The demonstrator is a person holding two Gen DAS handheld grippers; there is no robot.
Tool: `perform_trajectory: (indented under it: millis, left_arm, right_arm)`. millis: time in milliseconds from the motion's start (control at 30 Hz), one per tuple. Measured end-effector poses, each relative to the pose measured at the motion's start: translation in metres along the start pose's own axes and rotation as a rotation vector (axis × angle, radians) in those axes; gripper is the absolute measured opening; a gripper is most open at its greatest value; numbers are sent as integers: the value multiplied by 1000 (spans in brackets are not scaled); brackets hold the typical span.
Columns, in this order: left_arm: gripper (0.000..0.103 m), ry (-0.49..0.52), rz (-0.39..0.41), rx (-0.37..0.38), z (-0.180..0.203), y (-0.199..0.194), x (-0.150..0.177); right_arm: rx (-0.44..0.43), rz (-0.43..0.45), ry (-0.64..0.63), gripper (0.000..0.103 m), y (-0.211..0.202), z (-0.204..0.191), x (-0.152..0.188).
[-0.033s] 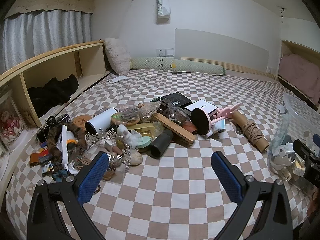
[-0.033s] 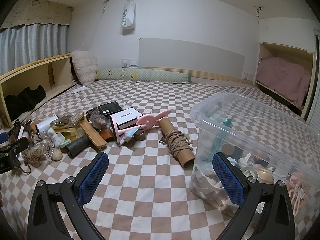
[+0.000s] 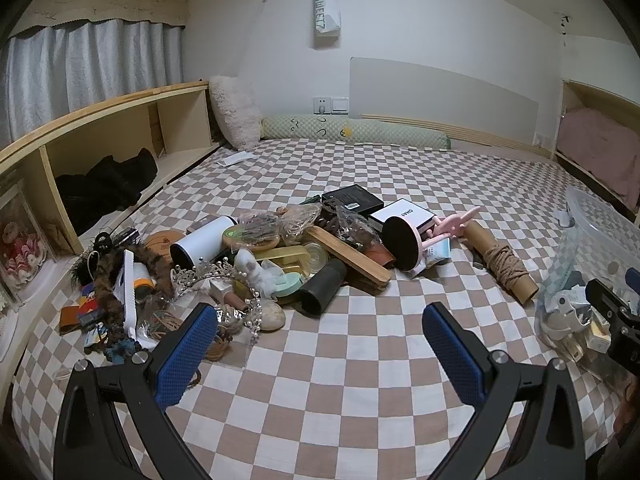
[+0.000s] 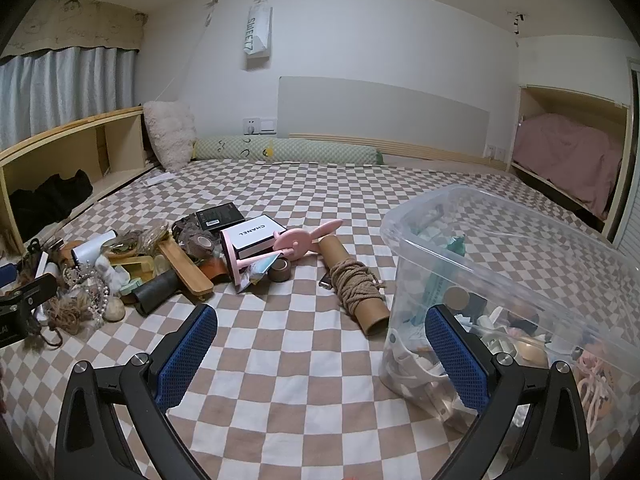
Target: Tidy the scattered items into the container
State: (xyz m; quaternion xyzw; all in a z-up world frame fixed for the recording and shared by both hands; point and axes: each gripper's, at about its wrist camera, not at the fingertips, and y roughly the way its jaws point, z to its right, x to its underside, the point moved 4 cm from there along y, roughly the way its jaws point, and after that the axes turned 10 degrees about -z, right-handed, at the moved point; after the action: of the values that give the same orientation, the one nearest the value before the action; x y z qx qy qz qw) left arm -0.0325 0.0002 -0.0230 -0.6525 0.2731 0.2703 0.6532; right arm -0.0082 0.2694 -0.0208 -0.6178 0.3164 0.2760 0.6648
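**A:** Left wrist view first: what is nearest?

**B:** The left gripper (image 3: pixel 316 344), jaws spread wide and empty, above bare checked bedspread (image 3: pixel 360 380). Nothing differs from the other pair of frames, taken at the same instant, so no item has moved yet.

**A:** And the right?

**B:** The right gripper (image 4: pixel 320 344) is equally wide and empty, just beside the clear plastic storage box (image 4: pixel 500 248) at the bed's right edge, already partly filled.

**A:** Beyond them?

**B:** The scattered pile (image 3: pixel 280 256) sits mid-bed toward the left edge: a black cylinder (image 3: pixel 320 290), a flat bamboo box (image 3: pixel 348 258), and a twine-wrapped cardboard tube (image 4: pixel 354 284) nearest the container.

**A:** So?

**B:** I judge most tidying remains; the tube looks the easiest next pick.
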Motion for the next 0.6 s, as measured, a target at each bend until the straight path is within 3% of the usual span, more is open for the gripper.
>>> perform_trajectory:
  millis: [600]
  left_arm:
    - [103,14,4,-7,1,1,1]
  right_arm:
    - [10,-2,12,103,-1,2,0]
